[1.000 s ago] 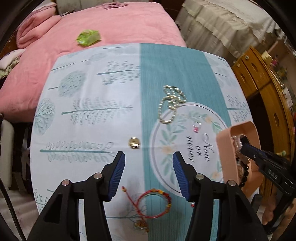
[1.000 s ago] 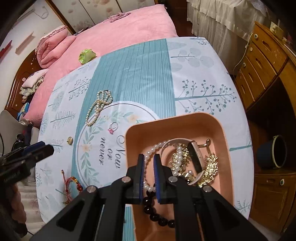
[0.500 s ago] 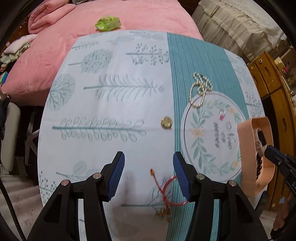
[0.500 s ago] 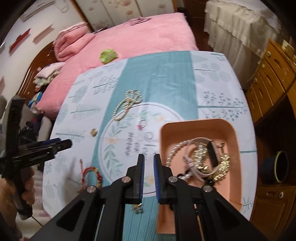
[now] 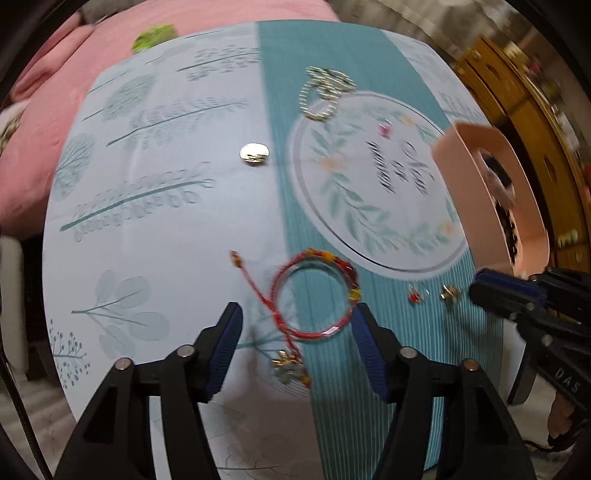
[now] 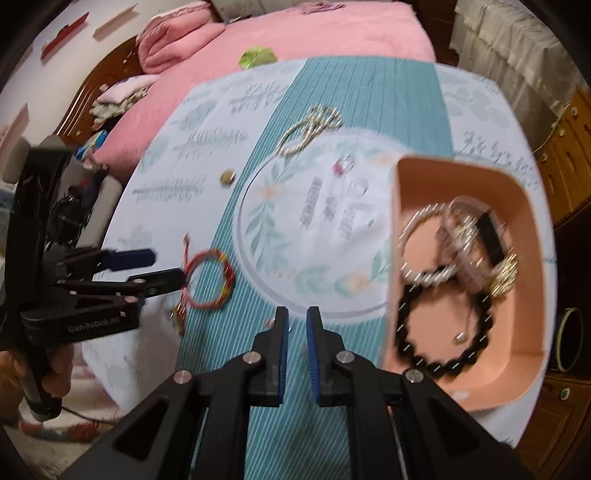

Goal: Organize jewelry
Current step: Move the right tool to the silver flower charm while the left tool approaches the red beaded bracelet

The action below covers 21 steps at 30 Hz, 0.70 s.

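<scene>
A red cord bracelet [image 5: 351, 280] with yellow beads lies flat on the patterned tablecloth [image 5: 166, 229]. My left gripper [image 5: 297, 321] hangs just above it; its jaws are opening and straddle the bracelet's near side without touching it. From the right wrist, the same bracelet [image 6: 207, 280] sits at the left gripper [image 6: 164, 266] tips. My right gripper [image 6: 297, 317] is shut and empty over the teal stripe, left of the peach tray [image 6: 395, 221]. The tray holds pearl and black bead bracelets. A pearl necklace [image 5: 321, 96], a gold disc [image 5: 254, 153] and a pink-stone ring [image 5: 385, 129] lie loose.
Two small earrings [image 5: 415, 295] lie on the teal stripe near the right gripper's tip [image 5: 480, 288]. A pink bed [image 6: 295, 33] borders the table's far side, with a green scrap [image 6: 256, 57] on it. Wooden drawers [image 6: 569, 122] stand to the right. The table's near edge is close below both grippers.
My left gripper has dropped toward the red bracelet, which now lies between its fingertips, and its jaws have widened. My right gripper has slid left off the tray to the teal stripe.
</scene>
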{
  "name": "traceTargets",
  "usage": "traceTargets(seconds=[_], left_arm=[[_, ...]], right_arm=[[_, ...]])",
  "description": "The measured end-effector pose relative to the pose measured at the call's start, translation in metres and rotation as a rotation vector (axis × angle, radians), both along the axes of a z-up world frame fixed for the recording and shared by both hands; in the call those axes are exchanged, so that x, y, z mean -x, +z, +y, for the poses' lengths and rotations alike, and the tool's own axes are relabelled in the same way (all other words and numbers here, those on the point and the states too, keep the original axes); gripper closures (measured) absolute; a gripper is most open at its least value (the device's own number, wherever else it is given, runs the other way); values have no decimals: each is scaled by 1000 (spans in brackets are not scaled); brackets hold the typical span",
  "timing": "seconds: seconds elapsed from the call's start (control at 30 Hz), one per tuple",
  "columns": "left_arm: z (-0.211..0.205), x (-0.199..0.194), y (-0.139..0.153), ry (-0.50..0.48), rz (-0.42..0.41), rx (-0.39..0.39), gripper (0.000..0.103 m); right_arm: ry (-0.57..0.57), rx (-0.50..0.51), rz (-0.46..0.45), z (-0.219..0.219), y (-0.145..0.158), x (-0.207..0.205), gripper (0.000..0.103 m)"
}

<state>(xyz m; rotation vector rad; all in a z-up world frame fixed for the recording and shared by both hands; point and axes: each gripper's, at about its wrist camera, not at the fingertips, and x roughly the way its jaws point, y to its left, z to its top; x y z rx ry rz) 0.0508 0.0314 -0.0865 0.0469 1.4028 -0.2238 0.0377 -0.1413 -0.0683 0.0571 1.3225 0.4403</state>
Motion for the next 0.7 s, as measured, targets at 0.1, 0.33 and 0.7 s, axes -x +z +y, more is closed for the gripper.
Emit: traceTargets(seconds=[0.1, 0.33, 0.7], left_arm=[[-13, 6, -2, -43, -8, -4, 42], [-32, 13, -13, -89, 1, -7, 42], [-42, 4, -25, -75, -1, -10, 42]], right_arm=[[3, -8, 26, 2, -8, 10, 93], [-22, 52, -7, -2, -18, 26, 67], [8, 134, -90, 11, -25, 29, 64]])
